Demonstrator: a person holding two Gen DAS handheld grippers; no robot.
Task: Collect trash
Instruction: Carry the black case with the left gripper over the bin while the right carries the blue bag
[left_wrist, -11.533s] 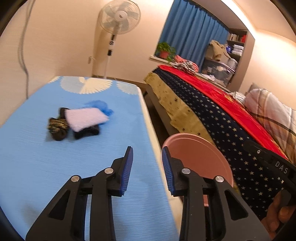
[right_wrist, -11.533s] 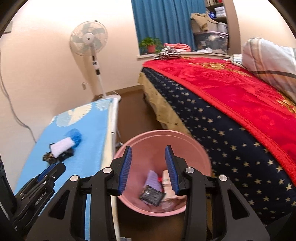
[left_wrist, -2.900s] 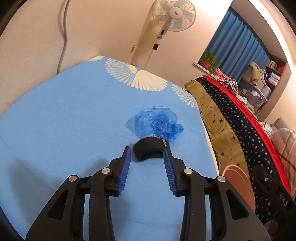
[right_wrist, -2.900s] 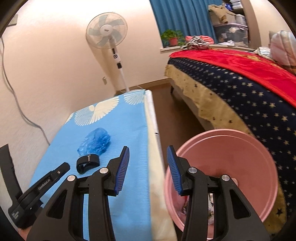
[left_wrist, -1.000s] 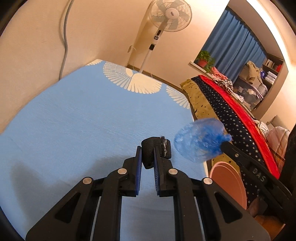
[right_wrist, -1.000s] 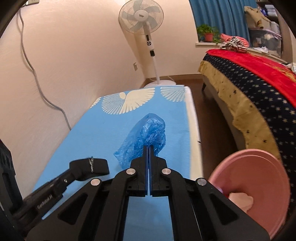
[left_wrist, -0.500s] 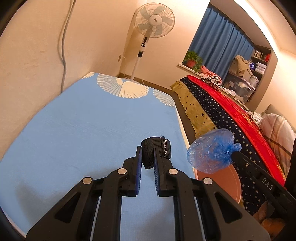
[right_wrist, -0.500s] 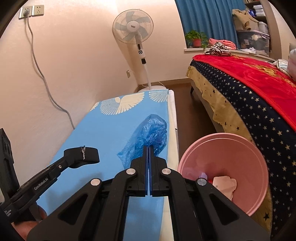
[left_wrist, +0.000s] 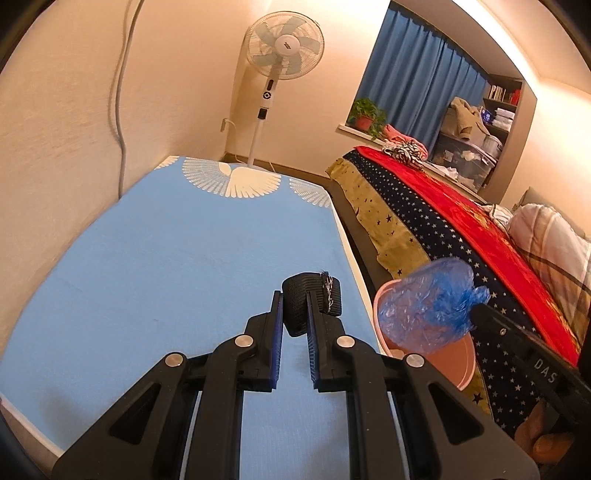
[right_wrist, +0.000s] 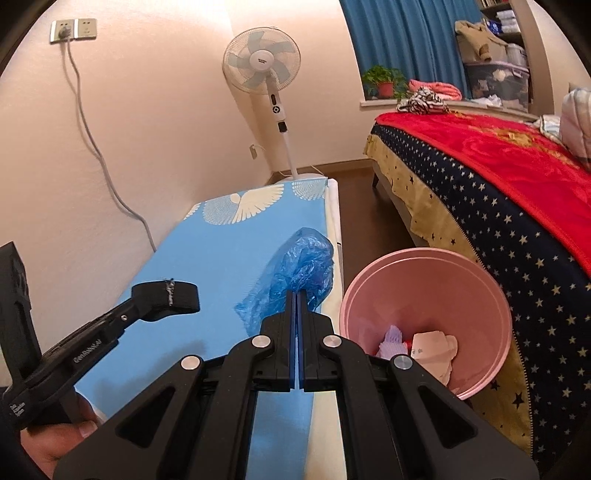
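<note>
Nearest, both tools are loaded so one trip can serve. Left tool (left_wrist: 294, 320) is clamped on a black band (left_wrist: 312, 300) above the blue counter (left_wrist: 177, 266); right tool (right_wrist: 296, 302) is pressed together on a blue bag (right_wrist: 295, 273). Right of the counter's edge waits the pink bin (right_wrist: 424, 280), some trash inside, bag nearly over its rim. Beyond stand bed (right_wrist: 498, 177) and fan (right_wrist: 261, 62).

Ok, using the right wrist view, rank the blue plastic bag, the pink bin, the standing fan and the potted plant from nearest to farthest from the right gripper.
1. blue plastic bag: clamped in the right gripper, at its tips.
2. pink bin: on the floor, just to the right.
3. standing fan: beyond the table's far end, by the wall.
4. potted plant: on the window ledge, back right.
</note>
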